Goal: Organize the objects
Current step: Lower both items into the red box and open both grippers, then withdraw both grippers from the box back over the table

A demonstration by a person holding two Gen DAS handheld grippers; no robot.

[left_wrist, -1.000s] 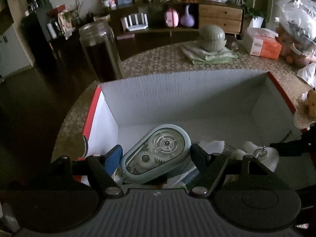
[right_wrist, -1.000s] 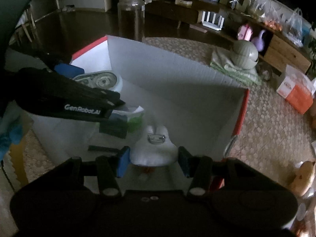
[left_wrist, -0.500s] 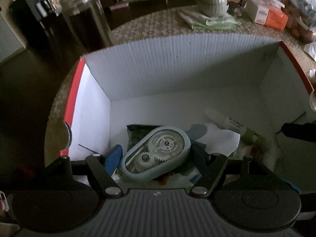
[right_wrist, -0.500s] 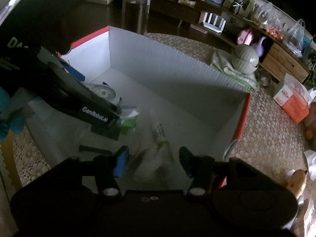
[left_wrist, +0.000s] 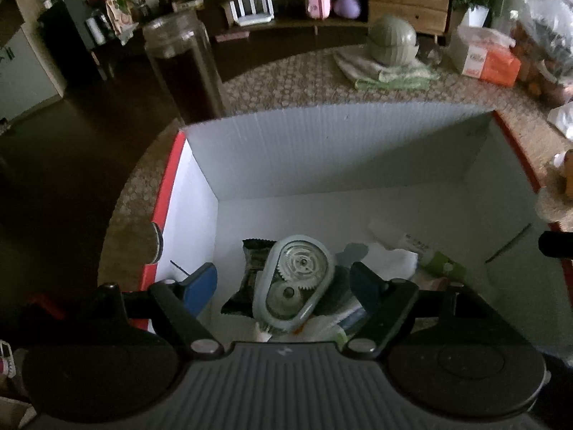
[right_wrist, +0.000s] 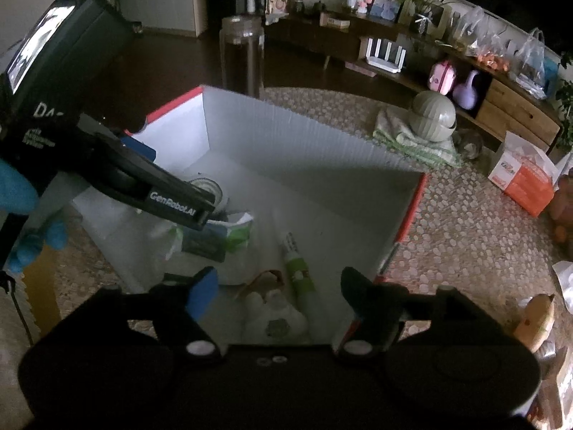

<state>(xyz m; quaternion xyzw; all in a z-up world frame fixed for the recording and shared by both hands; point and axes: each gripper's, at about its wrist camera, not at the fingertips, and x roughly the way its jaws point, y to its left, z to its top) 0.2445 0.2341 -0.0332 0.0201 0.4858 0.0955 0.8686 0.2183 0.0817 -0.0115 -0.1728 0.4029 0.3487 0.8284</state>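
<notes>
A white box with red edges [left_wrist: 322, 150] [right_wrist: 304, 150] stands on the table. My left gripper [left_wrist: 283, 283] is open above the box's near left part. The pale blue correction-tape dispenser [left_wrist: 295, 279] lies loose between its fingers on a dark packet [left_wrist: 252, 272], inside the box. My right gripper [right_wrist: 275, 286] is open and empty over the box's near right part. Below it lie a white toy figure [right_wrist: 275, 319] and a green-and-white tube [right_wrist: 297, 265] [left_wrist: 422, 247]. The left gripper's body [right_wrist: 150, 186] shows in the right wrist view.
A tall glass jar [left_wrist: 182, 68] stands behind the box's left corner. A green round pot on folded cloths [left_wrist: 392, 46], an orange-and-white carton [left_wrist: 487, 59] and plastic bags sit on the table's far right. A small wooden toy [right_wrist: 537, 319] lies right of the box.
My left gripper opened and let the tape dispenser drop onto the packet in the box. My right gripper released the white toy into the box, opened wide and rose.
</notes>
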